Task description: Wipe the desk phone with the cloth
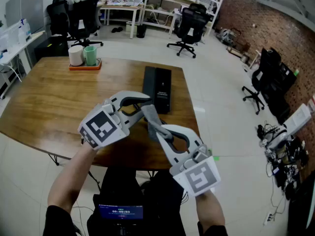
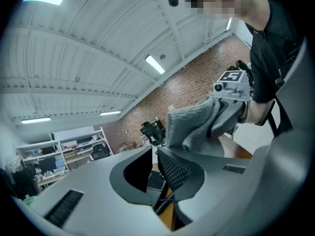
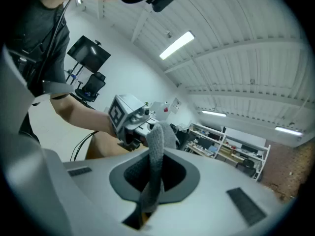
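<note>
The black desk phone (image 1: pixel 157 88) lies on the wooden table (image 1: pixel 44 100), just beyond both grippers. A grey cloth (image 1: pixel 151 118) hangs in the air between them. My right gripper (image 1: pixel 158 131) is shut on the cloth (image 3: pixel 155 168), which runs up between its jaws. My left gripper (image 1: pixel 143 105) stands open right beside the cloth's upper end, with nothing between its jaws (image 2: pixel 152 154). In the left gripper view the cloth (image 2: pixel 189 124) bunches just past the right fingertip. Both grippers are held above the table's near edge, tips pointing at each other.
An orange tray (image 1: pixel 84 67) with a white roll and a green cup stands at the table's far left. Black office chairs (image 1: pixel 189 26) and shelving stand on the floor behind the table. A person's arms hold the grippers.
</note>
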Demonstrator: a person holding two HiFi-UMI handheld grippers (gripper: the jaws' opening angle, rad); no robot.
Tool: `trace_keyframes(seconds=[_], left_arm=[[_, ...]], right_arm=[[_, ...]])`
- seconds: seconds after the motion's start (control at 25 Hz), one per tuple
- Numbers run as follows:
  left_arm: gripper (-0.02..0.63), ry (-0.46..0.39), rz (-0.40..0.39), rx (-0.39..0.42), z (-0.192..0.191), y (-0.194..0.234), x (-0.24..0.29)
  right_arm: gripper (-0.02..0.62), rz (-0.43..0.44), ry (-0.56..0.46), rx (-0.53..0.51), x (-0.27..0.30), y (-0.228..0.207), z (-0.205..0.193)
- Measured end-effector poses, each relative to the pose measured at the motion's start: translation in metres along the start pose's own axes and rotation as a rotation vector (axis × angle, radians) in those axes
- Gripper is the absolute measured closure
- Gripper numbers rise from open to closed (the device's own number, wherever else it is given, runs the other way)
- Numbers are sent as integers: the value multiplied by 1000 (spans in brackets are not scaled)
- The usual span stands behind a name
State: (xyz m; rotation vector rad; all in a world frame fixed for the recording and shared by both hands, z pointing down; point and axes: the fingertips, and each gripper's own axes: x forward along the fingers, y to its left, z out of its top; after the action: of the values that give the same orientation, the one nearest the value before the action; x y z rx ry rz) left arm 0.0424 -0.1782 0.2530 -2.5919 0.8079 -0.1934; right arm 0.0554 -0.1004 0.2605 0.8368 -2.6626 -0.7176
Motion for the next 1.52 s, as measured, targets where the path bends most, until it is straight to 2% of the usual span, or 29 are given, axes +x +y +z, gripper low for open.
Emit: trace_keyframes(seconds=[0.24,0.48,0.64,0.84,1.04,1.28,1.4,1.52], left_arm=[[583,69,147,-104,-41,83,12],[583,151,279,-237,-105,137,21],[583,111,320,-327,-125,152,17],[583,20,320,-442,-127,159,9],[583,14,304,-443,-129,159,14],[583,18,312,-443,-129,159,14],[583,18,316,-444,-129,160,13],[583,19,315,-444,-130,160,13]], right_arm=[[569,92,38,104,42,-28,-5],[569,60,155,44,85,-97,-31],[569,12,283,-23,126,-142,-62],[569,46,373,-16,188,-166,-97],[569,15,350,-26,233,-177,-100],[569,34,443,-118,244,-173,-131],[569,58,466,-168,241,-166,-130],[569,121,486,-202,229,-148,-130]])
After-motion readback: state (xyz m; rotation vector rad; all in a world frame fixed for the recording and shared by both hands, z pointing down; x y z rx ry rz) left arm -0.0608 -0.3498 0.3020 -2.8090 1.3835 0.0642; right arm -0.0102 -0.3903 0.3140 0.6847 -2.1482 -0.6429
